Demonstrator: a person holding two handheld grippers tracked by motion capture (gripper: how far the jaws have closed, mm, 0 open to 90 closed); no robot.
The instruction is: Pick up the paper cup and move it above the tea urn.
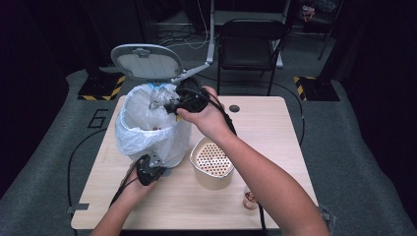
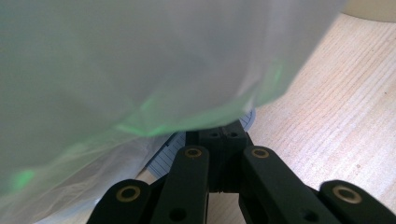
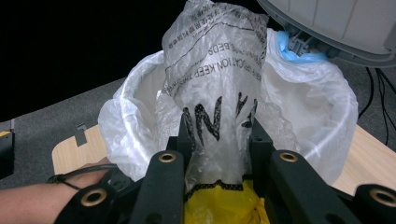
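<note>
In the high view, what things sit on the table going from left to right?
The bin lined with a white bag → the beige perforated container → the small jar by the person's right forearm.

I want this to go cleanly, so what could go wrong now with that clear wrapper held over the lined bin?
1. The right gripper pinches the crumpled plastic wrapper above the bin's rim, not deep inside; let go here, the light wrapper might drift onto the table.
2. The white liner hangs loosely over the bin; the wrapper could snag it.
3. The left gripper, shut low at the bin's base, seems to be bracing it; if it slips, the bin might shift toward the perforated cup.
</note>
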